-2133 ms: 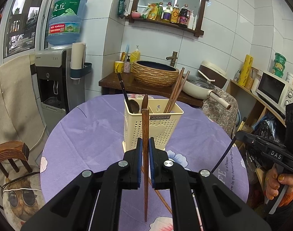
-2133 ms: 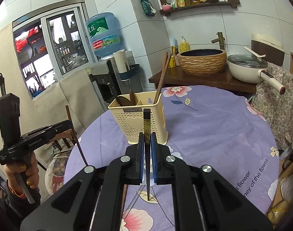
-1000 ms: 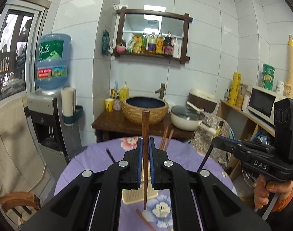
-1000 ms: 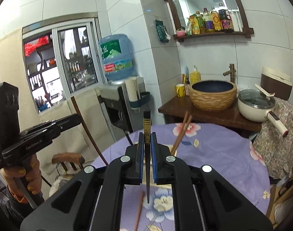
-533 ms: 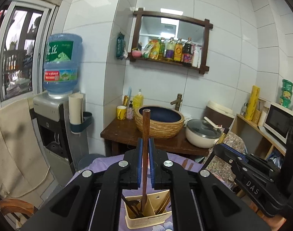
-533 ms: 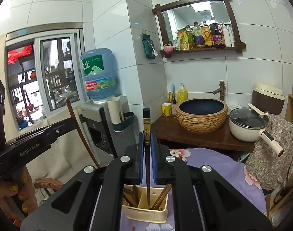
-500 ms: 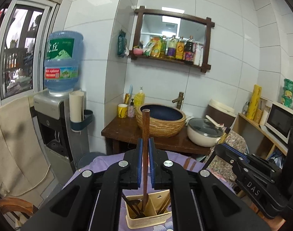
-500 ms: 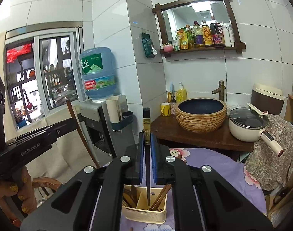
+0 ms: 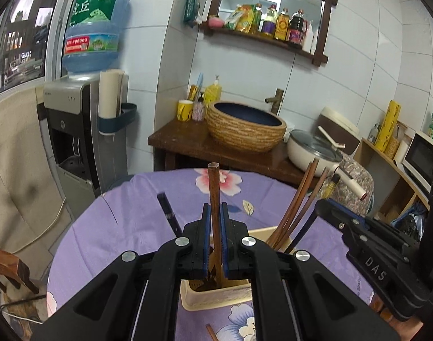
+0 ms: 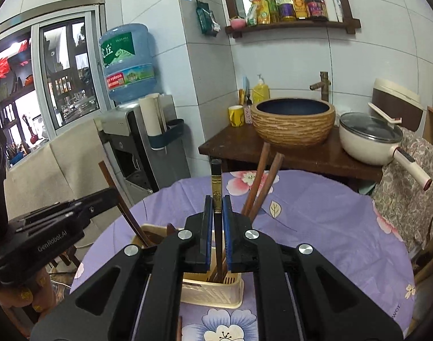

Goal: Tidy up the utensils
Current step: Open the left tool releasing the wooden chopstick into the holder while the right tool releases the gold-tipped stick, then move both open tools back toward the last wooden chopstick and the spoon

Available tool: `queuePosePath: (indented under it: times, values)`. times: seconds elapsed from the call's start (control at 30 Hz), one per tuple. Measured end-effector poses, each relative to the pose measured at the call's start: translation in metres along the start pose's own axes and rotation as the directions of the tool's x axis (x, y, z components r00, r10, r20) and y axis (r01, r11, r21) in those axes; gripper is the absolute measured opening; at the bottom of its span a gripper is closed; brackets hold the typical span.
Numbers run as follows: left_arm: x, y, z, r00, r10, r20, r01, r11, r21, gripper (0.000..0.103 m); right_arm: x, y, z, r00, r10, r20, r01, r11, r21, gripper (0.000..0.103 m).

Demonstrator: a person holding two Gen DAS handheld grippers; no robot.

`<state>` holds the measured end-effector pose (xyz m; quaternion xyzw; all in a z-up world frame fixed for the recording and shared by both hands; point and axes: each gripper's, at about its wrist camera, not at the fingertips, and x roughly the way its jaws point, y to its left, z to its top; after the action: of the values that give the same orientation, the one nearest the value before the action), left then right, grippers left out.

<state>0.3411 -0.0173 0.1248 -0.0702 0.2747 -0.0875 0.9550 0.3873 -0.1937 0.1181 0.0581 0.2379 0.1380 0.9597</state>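
Note:
My left gripper (image 9: 213,213) is shut on an upright brown wooden chopstick (image 9: 214,187), whose lower end dips into the cream utensil holder (image 9: 216,298). The right gripper (image 10: 217,207) is shut on a black chopstick with gold trim (image 10: 216,183). That one's tip reaches into the same holder (image 10: 213,297). Brown chopsticks (image 10: 260,184) and a black handle (image 9: 168,211) stand in the holder. Each view shows the other gripper beside the holder: the right one (image 9: 370,253), the left one (image 10: 51,233).
The holder stands on a round table with a purple flowered cloth (image 9: 125,227). A loose chopstick (image 9: 210,332) lies in front of it. Behind are a wooden stand with a woven basin (image 9: 245,128), a lidded pot (image 9: 313,150) and a water dispenser (image 9: 71,130). A chair (image 9: 9,272) stands left.
Both grippers have come down and forward over the holder. The two chopsticks, held above it before, now have their lower ends inside it. Both grips are unchanged.

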Motion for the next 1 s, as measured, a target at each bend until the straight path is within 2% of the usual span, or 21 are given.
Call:
queuePosePath:
  times: [0.23, 0.3, 0.37, 0.4, 0.5, 0.57, 0.67, 0.77, 0.87, 1.0]
  values:
    - [0.006, -0.002, -0.008, 1.000, -0.007, -0.013, 0.007, 1.000, 0.011, 0.007, 0.001, -0.002, -0.004, 1.000, -0.010, 0.013, 0.010, 1.000, 0.000, 0.008]
    - [0.002, -0.002, -0.009, 1.000, -0.009, 0.000, 0.009, 1.000, 0.008, 0.017, -0.002, -0.001, -0.005, 1.000, -0.010, 0.023, 0.010, 1.000, -0.004, 0.013]
    - [-0.006, 0.000, -0.011, 1.000, -0.018, 0.018, 0.018, 1.000, -0.005, 0.046, -0.008, 0.000, -0.007, 0.999, -0.019, 0.043, 0.019, 1.000, -0.005, 0.032]
    - [-0.011, 0.001, -0.014, 0.999, -0.024, 0.029, 0.024, 1.000, -0.014, 0.048, -0.013, -0.001, -0.010, 0.998, -0.021, 0.059, 0.022, 1.000, -0.004, 0.043]
    - [-0.025, 0.004, -0.023, 0.999, -0.018, 0.051, 0.019, 1.000, -0.012, 0.055, -0.031, 0.001, -0.020, 0.995, -0.027, 0.094, 0.030, 0.999, -0.029, 0.043]
    - [-0.036, 0.010, -0.036, 0.998, -0.016, 0.064, 0.017, 1.000, -0.025, 0.072, -0.042, 0.004, -0.035, 0.995, -0.028, 0.091, 0.033, 0.998, -0.051, 0.046]
    - [-0.040, 0.024, -0.058, 0.999, -0.004, 0.036, 0.006, 0.997, -0.071, 0.079, -0.047, 0.006, -0.059, 0.998, -0.045, 0.039, 0.048, 0.997, -0.069, 0.051]
    - [-0.037, 0.032, -0.086, 0.998, 0.057, -0.016, -0.058, 0.996, -0.065, 0.083, -0.040, 0.002, -0.092, 0.996, -0.067, -0.062, 0.062, 0.996, -0.065, 0.051]
    - [-0.032, 0.038, -0.120, 0.992, 0.095, -0.079, -0.100, 0.994, -0.051, 0.086, -0.025, -0.005, -0.135, 0.977, -0.098, -0.190, 0.091, 0.995, -0.041, 0.051]
    - [-0.025, 0.042, -0.157, 0.979, 0.137, -0.153, -0.144, 0.989, -0.033, 0.086, -0.010, -0.005, -0.175, 0.952, -0.106, -0.288, 0.105, 0.994, -0.017, 0.051]
